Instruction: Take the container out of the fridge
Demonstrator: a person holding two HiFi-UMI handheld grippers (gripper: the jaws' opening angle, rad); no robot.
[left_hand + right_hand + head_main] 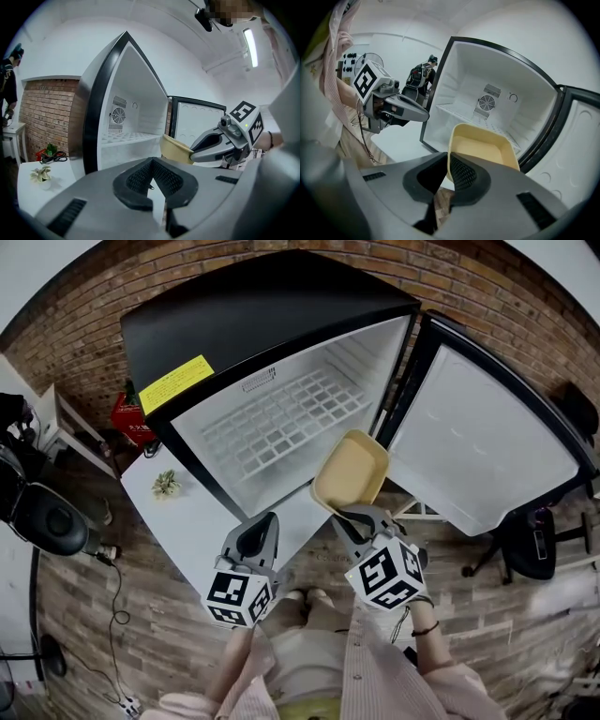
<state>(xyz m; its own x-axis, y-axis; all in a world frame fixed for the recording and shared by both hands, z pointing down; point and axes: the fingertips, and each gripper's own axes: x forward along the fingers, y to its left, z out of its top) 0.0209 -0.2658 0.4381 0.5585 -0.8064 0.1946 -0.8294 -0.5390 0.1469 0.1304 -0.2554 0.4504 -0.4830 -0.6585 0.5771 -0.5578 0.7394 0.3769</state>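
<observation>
The pale yellow container (352,470) hangs in the air just outside the open fridge (281,418), in front of its lower edge. My right gripper (349,512) is shut on the container's near rim. In the right gripper view the rim (454,140) sits pinched between the two pads, and the tray (485,147) tilts away toward the fridge. My left gripper (261,526) hovers to the left of it over the white table, shut with nothing in it; its jaw tips meet (151,161). From that side the container (173,147) and the right gripper (215,143) show at the right.
The fridge door (487,437) stands swung wide to the right. A wire shelf (272,423) is inside. The fridge stands on a white table (187,521) with a small plant (167,484). An office chair (534,540) is at the right. A person (421,75) stands far behind.
</observation>
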